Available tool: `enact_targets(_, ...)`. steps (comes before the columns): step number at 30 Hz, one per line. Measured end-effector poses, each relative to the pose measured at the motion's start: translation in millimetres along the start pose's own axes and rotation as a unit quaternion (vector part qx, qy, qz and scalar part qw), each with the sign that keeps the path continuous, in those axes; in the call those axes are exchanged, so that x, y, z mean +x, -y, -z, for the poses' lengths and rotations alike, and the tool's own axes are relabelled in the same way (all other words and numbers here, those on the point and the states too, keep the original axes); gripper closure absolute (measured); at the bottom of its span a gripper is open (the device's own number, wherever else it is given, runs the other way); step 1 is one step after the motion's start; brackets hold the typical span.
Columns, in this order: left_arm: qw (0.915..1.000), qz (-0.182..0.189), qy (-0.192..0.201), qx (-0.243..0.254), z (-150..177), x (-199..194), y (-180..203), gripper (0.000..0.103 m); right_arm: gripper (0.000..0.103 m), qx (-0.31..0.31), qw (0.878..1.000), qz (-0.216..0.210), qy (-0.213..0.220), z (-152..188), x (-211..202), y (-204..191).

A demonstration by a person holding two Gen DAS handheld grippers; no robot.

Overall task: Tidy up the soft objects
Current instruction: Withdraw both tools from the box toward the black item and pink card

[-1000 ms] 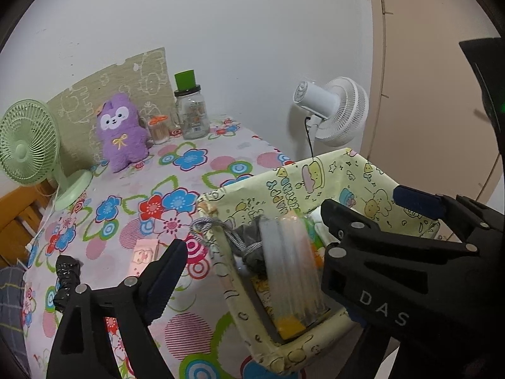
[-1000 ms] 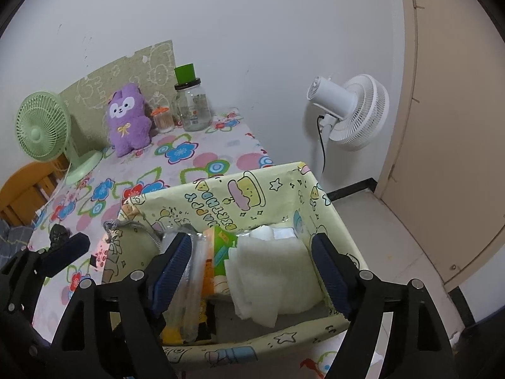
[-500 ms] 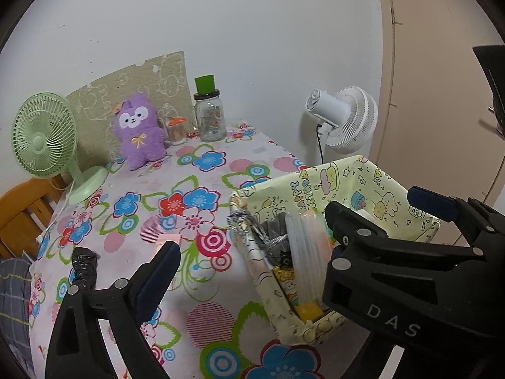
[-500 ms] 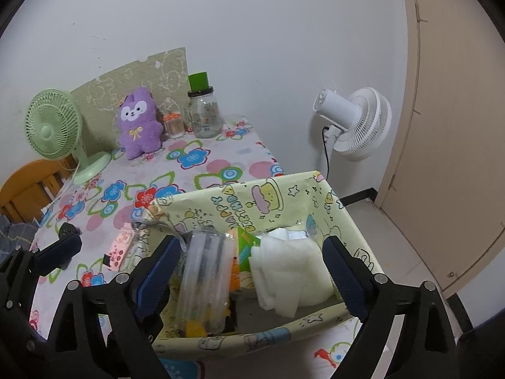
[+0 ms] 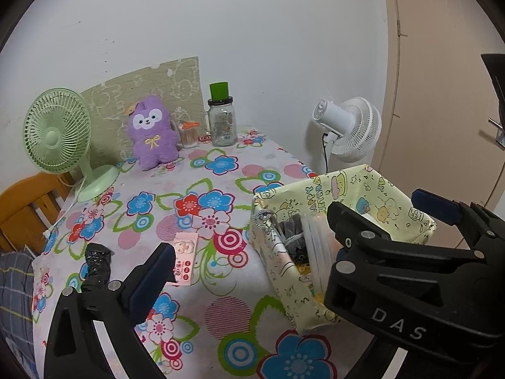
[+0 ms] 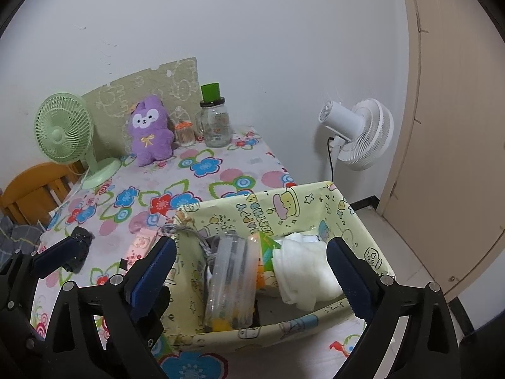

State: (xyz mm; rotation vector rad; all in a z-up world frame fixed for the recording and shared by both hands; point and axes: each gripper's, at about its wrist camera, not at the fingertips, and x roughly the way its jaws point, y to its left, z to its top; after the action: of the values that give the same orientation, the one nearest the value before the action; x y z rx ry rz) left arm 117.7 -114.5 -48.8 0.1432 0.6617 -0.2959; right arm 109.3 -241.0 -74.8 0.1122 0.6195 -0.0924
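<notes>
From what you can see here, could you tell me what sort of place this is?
Probably a room in a home: a table under a floral tablecloth, a purple plush toy, a green desk fan and a door.

Two wrist fisheyes angled down, near, sharing fabric bin (image 5: 344, 189) (image 6: 284, 208).

The worktop (image 6: 221, 170) wears a white cloth printed with blue, red and pink flowers, green outlines and striped pink discs. At its far edge sit a purple plush toy (image 6: 149, 140) with a white face and yellow bow, a mint-green desk fan (image 6: 68, 132) and a clear glass jar (image 6: 216, 126) with a green cap. The pale yellow fabric bin (image 6: 284, 211) at the near right corner carries pastel cartoon prints; folded white cloth (image 6: 303, 271) lies inside. A pink patterned packet (image 5: 186, 260) lies mid-cloth.
</notes>
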Motion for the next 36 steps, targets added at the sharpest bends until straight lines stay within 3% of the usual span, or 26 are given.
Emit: enact_targets(36,0.9984,-0.039,0.038,-0.016,1,-43,-46,0.000,0.000,-0.021,0.999,-0.016,0.044,-9,-42,-60)
